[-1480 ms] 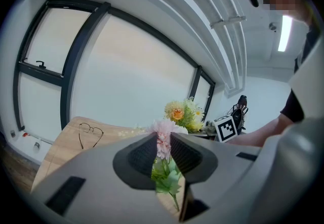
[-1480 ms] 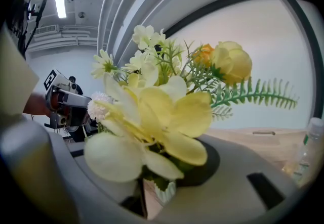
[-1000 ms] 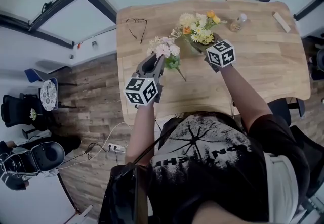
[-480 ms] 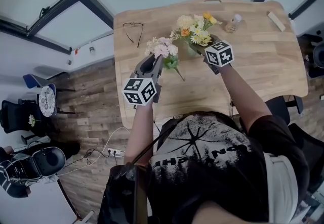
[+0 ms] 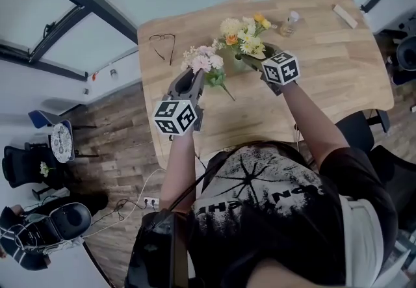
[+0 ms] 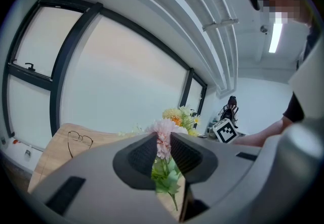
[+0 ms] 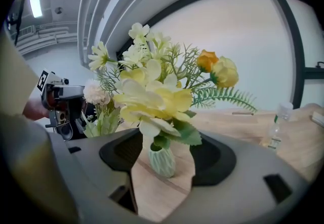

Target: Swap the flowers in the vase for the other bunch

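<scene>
A pink bunch sticks up from my left gripper, which is shut on its green stems above the table's left part. The yellow bunch stands in a small pale green ribbed vase on the wooden table. My right gripper is level with the vase, on its near right side. Its jaws have just been opening and now stand wide apart, with the vase between them and untouched. In the right gripper view the yellow bunch fills the middle.
A pair of glasses lies at the table's far left. A small clear bottle and a pale block sit along the far edge to the right. A dark chair stands by the table's near right corner.
The right gripper has drawn back a little from the vase. The left gripper keeps its hold on the pink bunch in the same place. The head view has shifted slightly.
</scene>
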{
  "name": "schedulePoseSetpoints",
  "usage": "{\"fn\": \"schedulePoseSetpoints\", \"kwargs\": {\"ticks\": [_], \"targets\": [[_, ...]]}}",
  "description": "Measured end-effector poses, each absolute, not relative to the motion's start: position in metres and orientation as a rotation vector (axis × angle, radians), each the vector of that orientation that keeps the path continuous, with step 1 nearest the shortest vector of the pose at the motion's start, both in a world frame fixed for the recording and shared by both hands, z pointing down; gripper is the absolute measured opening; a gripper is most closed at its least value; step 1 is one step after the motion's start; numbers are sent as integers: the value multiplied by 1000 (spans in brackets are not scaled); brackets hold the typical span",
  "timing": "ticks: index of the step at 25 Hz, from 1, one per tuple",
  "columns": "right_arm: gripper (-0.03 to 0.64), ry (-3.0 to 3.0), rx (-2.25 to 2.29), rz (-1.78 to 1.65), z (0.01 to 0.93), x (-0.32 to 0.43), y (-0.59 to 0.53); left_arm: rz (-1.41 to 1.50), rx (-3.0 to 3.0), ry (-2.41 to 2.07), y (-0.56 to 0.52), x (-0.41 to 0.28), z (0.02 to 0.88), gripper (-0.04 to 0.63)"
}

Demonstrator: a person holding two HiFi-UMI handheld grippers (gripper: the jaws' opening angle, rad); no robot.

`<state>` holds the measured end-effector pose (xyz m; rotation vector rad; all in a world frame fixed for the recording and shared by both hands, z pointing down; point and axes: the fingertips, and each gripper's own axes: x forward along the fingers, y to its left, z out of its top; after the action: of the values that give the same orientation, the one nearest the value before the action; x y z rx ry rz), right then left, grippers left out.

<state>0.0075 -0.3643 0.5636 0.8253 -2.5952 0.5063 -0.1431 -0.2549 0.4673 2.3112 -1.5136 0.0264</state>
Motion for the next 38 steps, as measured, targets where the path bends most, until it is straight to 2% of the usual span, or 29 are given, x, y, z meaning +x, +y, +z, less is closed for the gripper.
{"fn": "schedulePoseSetpoints", "kwargs": {"ticks": [17,18,21,25,29,38], "targets": [[270,-2722,942,397,506,44,-330,-22,2334,-1504,-250,-157,461,92],[258,-2739,942,390,499,44,-326,-23,2335,-1501,-250,-157,462,92],[146,-2787,937,349,475,42,-317,-27,2336,-1494,-250,-159,461,92],[65,-2856,909,311,444,41,-302,-21,2341,-1501,-250,-160,458,92],[40,-2907,897,251,425,44,-288,-3,2351,-1507,-248,-158,458,92],[35,-2931,897,233,419,47,-275,30,2358,-1527,-245,-157,458,92]]}}
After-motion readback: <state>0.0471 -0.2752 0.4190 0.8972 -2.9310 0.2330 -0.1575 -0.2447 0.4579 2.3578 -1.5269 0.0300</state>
